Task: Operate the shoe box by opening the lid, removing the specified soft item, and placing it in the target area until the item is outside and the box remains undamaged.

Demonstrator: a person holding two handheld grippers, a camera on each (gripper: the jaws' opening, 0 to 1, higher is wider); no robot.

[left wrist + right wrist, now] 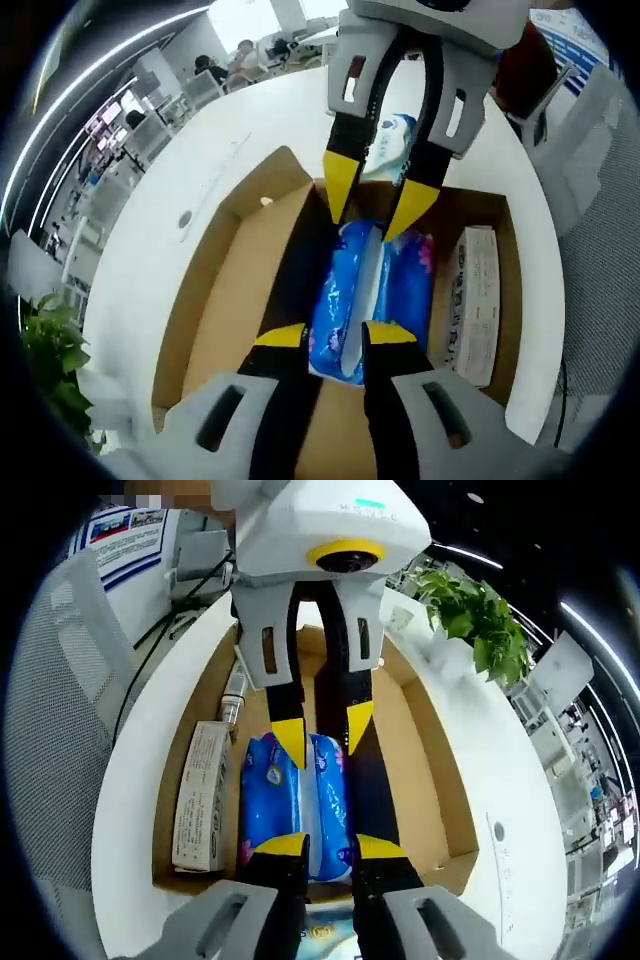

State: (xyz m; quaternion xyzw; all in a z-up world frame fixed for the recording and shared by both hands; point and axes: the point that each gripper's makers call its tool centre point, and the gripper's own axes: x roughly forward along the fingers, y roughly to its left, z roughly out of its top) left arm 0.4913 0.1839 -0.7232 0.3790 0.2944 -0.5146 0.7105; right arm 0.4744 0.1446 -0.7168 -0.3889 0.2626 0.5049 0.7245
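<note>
The cardboard shoe box (pixel 215 300) lies open on a white table, its lid flap folded out to one side. Inside lies a soft blue plastic pack (pixel 395 290) with a white band down its middle, also seen from the other end as the blue pack (pixel 268 800). My left gripper (pixel 335 335) is open over one end of the pack. My right gripper (pixel 330 845) is open over the opposite end. The right gripper (pixel 378 190) and left gripper (pixel 324 730) face each other across the box. Whether the fingertips touch the pack is unclear.
A long white carton (pixel 478 300) lies along one box wall, the same carton (pixel 200 795) next to a small tube (pixel 232 695). A dark strip (pixel 300 265) runs beside the pack. Another blue-white pack (pixel 395 140) sits outside the box. A plant (pixel 470 615) and office desks stand beyond.
</note>
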